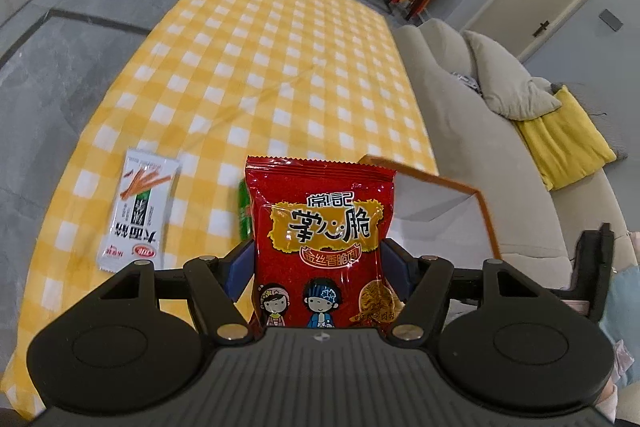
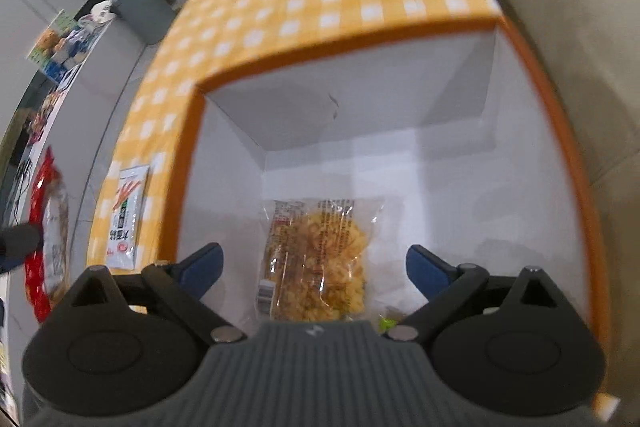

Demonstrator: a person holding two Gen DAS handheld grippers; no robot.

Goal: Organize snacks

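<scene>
Left wrist view: the left gripper [image 1: 318,263] has its jaws closed on the lower part of a red noodle-snack packet [image 1: 320,227], holding it upright and clear of the yellow checked tablecloth [image 1: 260,47], which suggests it is being carried toward the box rather than set down. The orange-rimmed white box [image 1: 460,203] stands just behind and to the right of the packet, near the table edge that faces the sofa [image 1: 460,99]. A white snack sachet [image 1: 136,211] lies flat on the cloth toward the opposite, floor-side edge, apart from the rest, so it probably waits its turn. Something green [image 1: 245,211] peeks out behind the red packet; what it is I cannot tell.

In the right wrist view, the right gripper [image 2: 314,263] hangs over the box's open top with its jaws spread wide and nothing between the pads. Directly beneath, a clear packet of yellow noodle snack [image 2: 316,259] lies flat on the box floor, at the near wall, evidently where it belongs. A scrap of green wrapper [image 2: 386,323] shows beside it.
</scene>
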